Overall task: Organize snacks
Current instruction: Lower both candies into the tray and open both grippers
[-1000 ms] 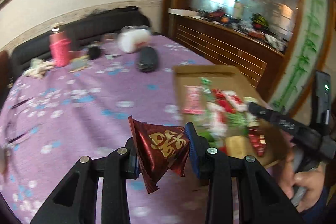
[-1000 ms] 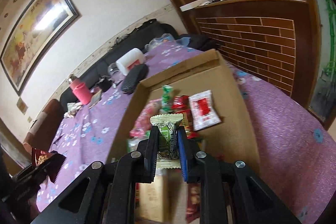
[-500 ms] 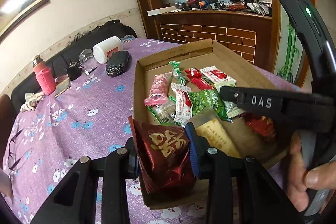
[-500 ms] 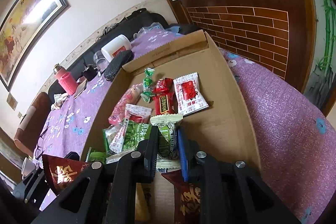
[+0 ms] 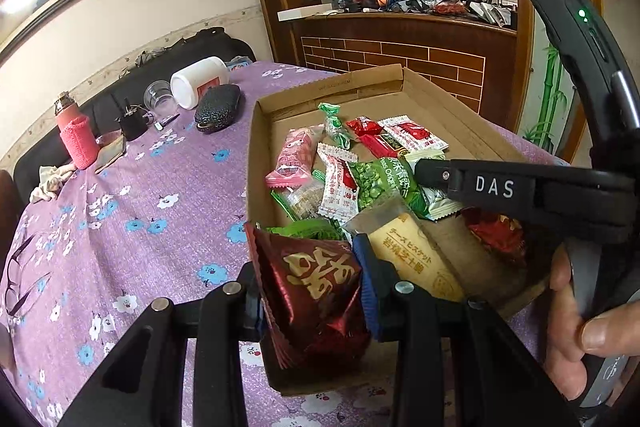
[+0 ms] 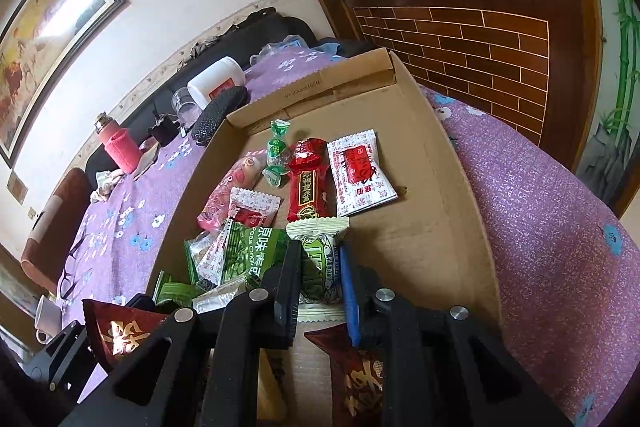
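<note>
An open cardboard box (image 5: 332, 87) lies on a purple flowered tablecloth and holds several snack packets, among them a pink one (image 5: 294, 159), a green pea bag (image 5: 380, 183) and a yellow biscuit packet (image 5: 412, 255). My left gripper (image 5: 310, 279) is shut on a dark red packet with a gold character (image 5: 316, 291), at the box's near left corner. My right gripper (image 6: 320, 267) is shut on a pale green and white packet (image 6: 320, 239), low over the box's (image 6: 452, 187) middle. Its black finger (image 5: 492, 187) crosses the left wrist view from the right.
On the cloth left of the box stand a pink bottle (image 5: 76, 139), a white jar on its side (image 5: 200, 81), a black case (image 5: 218, 103) and a clear glass (image 5: 158, 101). Spectacles (image 5: 24, 275) lie far left. A person's hand (image 5: 576, 331) grips the right handle.
The left gripper swung with the red packet from over the cloth to the box's near left corner. The right gripper sank slightly toward the box floor. Both grips held.
</note>
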The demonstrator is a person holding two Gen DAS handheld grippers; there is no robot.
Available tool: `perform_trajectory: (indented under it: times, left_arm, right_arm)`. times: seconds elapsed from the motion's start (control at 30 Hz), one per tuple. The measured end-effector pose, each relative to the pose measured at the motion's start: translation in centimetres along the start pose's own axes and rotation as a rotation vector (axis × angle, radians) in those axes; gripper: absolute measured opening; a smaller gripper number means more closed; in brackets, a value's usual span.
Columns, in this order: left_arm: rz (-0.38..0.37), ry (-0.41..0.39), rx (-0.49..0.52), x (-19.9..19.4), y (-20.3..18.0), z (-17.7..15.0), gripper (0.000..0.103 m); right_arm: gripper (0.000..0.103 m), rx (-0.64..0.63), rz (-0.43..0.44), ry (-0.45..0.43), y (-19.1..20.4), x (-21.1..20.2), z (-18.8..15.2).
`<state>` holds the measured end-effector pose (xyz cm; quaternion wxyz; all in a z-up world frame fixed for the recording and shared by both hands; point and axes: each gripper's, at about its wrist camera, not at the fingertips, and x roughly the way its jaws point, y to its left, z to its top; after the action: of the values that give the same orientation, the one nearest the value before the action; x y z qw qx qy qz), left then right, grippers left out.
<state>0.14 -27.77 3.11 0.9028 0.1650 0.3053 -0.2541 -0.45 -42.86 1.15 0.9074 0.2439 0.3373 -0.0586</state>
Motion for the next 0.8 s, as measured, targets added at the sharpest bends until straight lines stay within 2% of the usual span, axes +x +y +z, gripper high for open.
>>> perform_trajectory:
  times: [0.27,0.3,0.33,0.4,0.47,0.5,0.53,0.57,0.6,0.67,0.73,0.8]
  left_arm:
    - [0.001,0.003,-0.001,0.1,0.0,0.0,0.035]
    - [0.002,0.005,-0.002,0.2,0.1,-0.1,0.039]
    - [0.005,0.006,-0.005,0.2,0.2,-0.1,0.049]
    - [-0.001,0.002,-0.010,0.1,0.3,-0.2,0.056]
    - [0.013,-0.014,-0.011,-0.1,0.3,-0.3,0.063]
    - [0.016,-0.020,-0.010,-0.2,0.4,-0.3,0.070]
    - [0.020,-0.024,-0.010,-0.3,0.3,-0.2,0.075]
    - [0.028,-0.035,-0.013,-0.6,0.4,-0.2,0.075]
    - [0.034,-0.041,-0.015,-0.8,0.4,-0.1,0.076]
    - [0.048,-0.051,-0.025,-1.4,0.7,0.1,0.081]
    - [0.056,-0.052,-0.045,-2.1,1.3,0.4,0.086]
    - [0.070,-0.056,-0.055,-2.9,1.7,0.7,0.088]
  right_arm:
    - [0.021,-0.008,-0.011,-0.005,0.0,-0.2,-0.1]
    - [0.021,-0.009,-0.013,-0.006,0.1,-0.2,-0.1]
    - [0.021,-0.012,-0.019,-0.010,0.2,-0.3,-0.1]
    - [0.023,-0.019,-0.026,-0.024,0.3,-0.5,-0.1]
    - [0.032,-0.030,-0.036,-0.064,0.5,-1.3,-0.1]
    - [0.037,-0.037,-0.043,-0.091,0.6,-1.9,-0.1]
    - [0.049,-0.051,-0.063,-0.137,0.8,-2.7,-0.1]
    - [0.062,-0.061,-0.080,-0.175,1.1,-3.4,-0.1]
    - [0.066,-0.070,-0.095,-0.219,1.3,-4.1,-0.1]
    - [0.084,-0.074,-0.129,-0.317,1.5,-5.9,-0.3]
    - [0.095,-0.071,-0.175,-0.386,1.7,-7.2,-0.6]
    - [0.098,-0.083,-0.214,-0.414,2.0,-8.0,-0.7]
